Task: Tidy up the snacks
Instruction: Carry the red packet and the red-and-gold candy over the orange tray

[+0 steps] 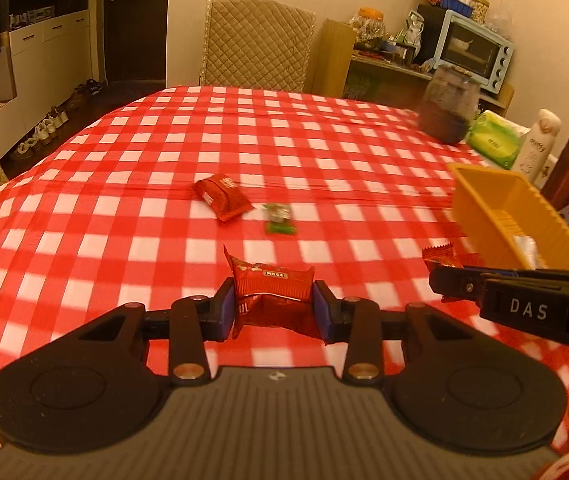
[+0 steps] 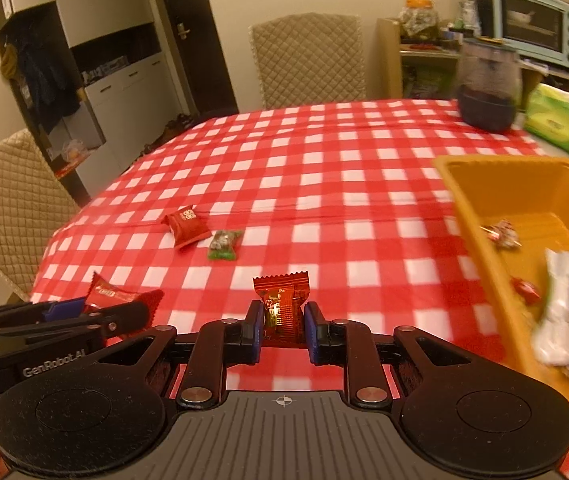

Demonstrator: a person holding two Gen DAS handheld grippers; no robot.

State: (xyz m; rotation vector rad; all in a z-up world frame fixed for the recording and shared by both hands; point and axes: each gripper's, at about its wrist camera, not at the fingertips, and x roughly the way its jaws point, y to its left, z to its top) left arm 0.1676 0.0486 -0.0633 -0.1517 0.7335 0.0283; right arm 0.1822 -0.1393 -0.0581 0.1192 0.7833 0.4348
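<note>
My left gripper [image 1: 274, 308] is shut on a red snack packet [image 1: 272, 292] above the checked tablecloth. My right gripper [image 2: 283, 326] is shut on a small orange-red snack packet [image 2: 282, 306]. The right gripper also shows in the left wrist view [image 1: 450, 280], and the left one with its red packet in the right wrist view [image 2: 120, 296]. A red packet [image 1: 223, 197] and a green packet [image 1: 279, 219] lie on the cloth ahead; both also show in the right wrist view, red [image 2: 186, 226] and green [image 2: 224, 244]. A yellow basket [image 2: 480, 196] at the right holds several snacks.
A dark jar [image 1: 448, 106], a green tissue pack [image 1: 494, 138] and a white bottle [image 1: 538, 144] stand at the table's far right. Quilted chairs [image 1: 254, 46] stand around the table. A shelf with a blue toaster oven [image 1: 476, 48] is behind.
</note>
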